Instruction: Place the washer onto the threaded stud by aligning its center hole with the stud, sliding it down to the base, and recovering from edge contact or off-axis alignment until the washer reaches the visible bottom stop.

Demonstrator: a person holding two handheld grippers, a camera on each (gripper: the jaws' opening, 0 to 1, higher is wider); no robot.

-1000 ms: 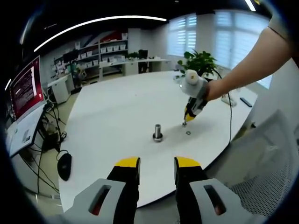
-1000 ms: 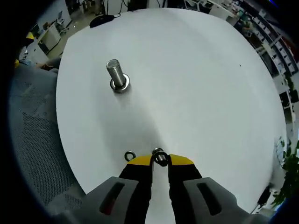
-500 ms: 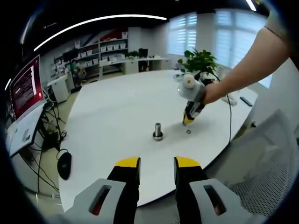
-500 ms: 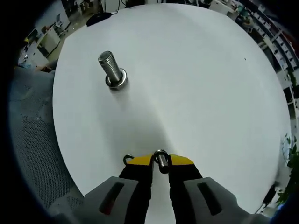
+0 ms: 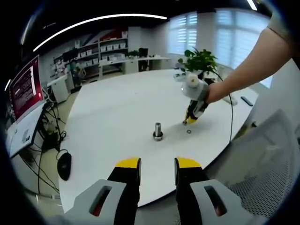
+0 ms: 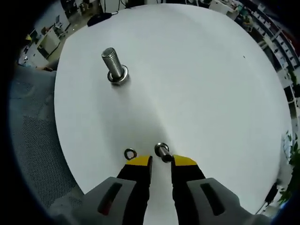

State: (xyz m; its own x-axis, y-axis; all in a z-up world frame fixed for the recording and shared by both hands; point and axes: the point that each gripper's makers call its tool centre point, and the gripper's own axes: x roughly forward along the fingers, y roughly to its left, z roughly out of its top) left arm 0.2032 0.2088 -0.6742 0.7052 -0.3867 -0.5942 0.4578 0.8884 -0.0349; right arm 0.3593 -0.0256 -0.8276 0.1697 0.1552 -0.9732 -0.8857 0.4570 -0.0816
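A threaded steel stud (image 6: 113, 64) stands upright on the white round table (image 6: 197, 84), with a ring-shaped collar at its base. Two small washers rest near my right gripper (image 6: 161, 162). One washer (image 6: 130, 153) lies flat just left of the left fingertip. The other washer (image 6: 161, 151) sits just ahead of the parted jaws, touching neither. In the left gripper view the stud (image 5: 158, 131) is mid-table. There the right gripper (image 5: 189, 120), held by a person's hand, points down at the table beside a washer (image 5: 189, 131). My left gripper (image 5: 158, 165) hovers open before the table's near edge, holding nothing.
A mesh chair (image 5: 262, 159) stands at the right of the table and shows again as grey mesh (image 6: 33, 140). A potted plant (image 5: 200, 61) and a cable (image 5: 230, 117) are at the far side. A monitor (image 5: 26, 86) and a mouse (image 5: 64, 166) are at the left.
My right gripper's jaws have parted and drawn back slightly, leaving the washer they held on the table ahead of them. The left gripper has not moved.
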